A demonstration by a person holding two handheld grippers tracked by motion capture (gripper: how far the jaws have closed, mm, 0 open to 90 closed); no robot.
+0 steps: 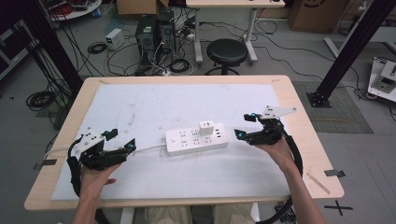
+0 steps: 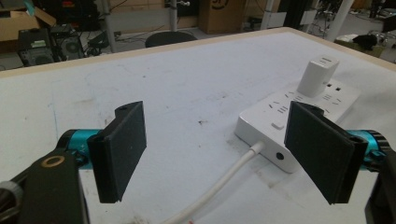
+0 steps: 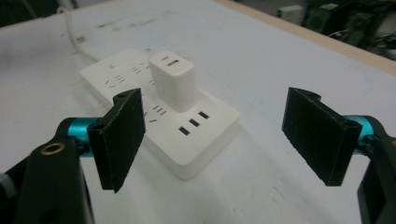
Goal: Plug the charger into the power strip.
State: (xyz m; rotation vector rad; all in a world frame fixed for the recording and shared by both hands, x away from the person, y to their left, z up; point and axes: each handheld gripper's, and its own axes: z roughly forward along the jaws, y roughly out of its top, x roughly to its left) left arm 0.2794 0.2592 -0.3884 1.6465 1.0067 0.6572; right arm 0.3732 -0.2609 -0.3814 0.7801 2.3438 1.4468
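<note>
No lettering, brand, number or label can be read anywhere. The white power strip (image 1: 196,138) on the worktop (image 1: 303,154), lying between the left claw (image 1: 125,145) and the right claw (image 1: 243,126), carries only socket slots and a plain button; its faces bear no legible print. The white charger (image 3: 172,80) plugged into it, just ahead of the right claw, is blank apart from its two small slots. A black cross of tape (image 1: 339,207) is stuck on the floor beyond the worktop's near corner, out past the right claw; it is a mark, not writing.
</note>
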